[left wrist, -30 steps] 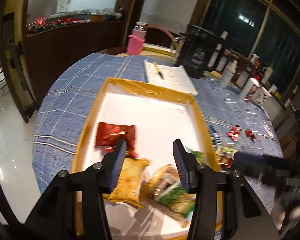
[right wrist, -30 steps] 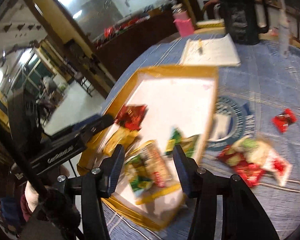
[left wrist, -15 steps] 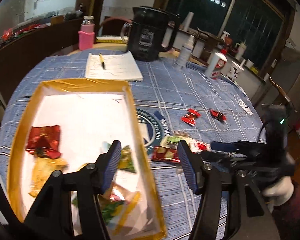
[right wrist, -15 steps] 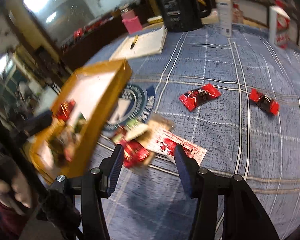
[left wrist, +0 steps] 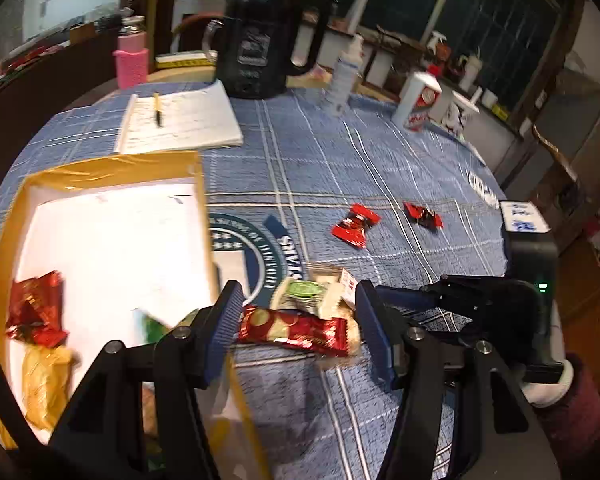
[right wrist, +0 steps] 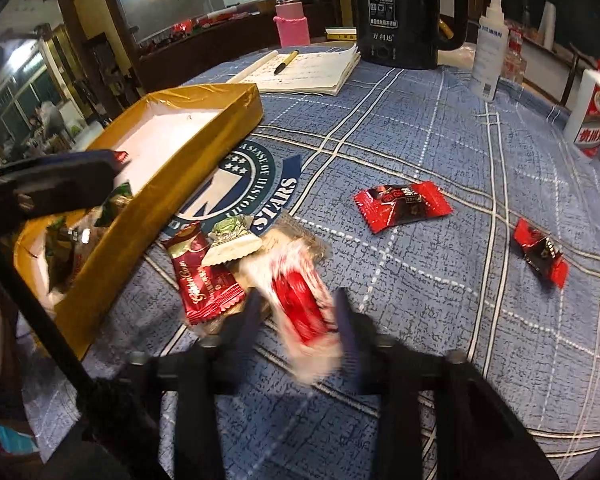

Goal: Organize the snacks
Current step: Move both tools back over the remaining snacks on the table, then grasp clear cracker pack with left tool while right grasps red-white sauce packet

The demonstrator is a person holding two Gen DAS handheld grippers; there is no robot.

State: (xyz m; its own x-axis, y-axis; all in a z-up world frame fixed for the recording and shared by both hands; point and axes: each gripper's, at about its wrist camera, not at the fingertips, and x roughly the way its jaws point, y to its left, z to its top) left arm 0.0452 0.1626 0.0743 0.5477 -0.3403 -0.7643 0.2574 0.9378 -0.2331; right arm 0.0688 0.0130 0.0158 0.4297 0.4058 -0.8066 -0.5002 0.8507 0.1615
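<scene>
A gold-rimmed box (left wrist: 199, 184) with a white floor holds several snack packets at its near end; it also shows in the right wrist view (right wrist: 204, 148). Beside it on the blue cloth lies a small pile: a dark red packet (left wrist: 296, 330) (right wrist: 204, 280), a green-and-white packet (left wrist: 304, 294) (right wrist: 232, 240) and a white-and-red packet (right wrist: 300, 304). My left gripper (left wrist: 296, 332) is open and hovers over the pile. My right gripper (right wrist: 298, 316) is open, its jaws on either side of the blurred white-and-red packet. Two red candies (right wrist: 402, 202) (right wrist: 540, 252) lie apart to the right.
A notebook with a pen (left wrist: 180, 120), a black kettle (left wrist: 260, 40), a pink bottle (left wrist: 132, 56), a white spray bottle (right wrist: 490, 48) and a red-and-white carton (left wrist: 418, 104) stand at the table's far side. The table edge curves away on the right.
Both grippers swung from above the box rightward to the pile on the cloth. The right gripper came down around the white-and-red packet and its jaws have narrowed.
</scene>
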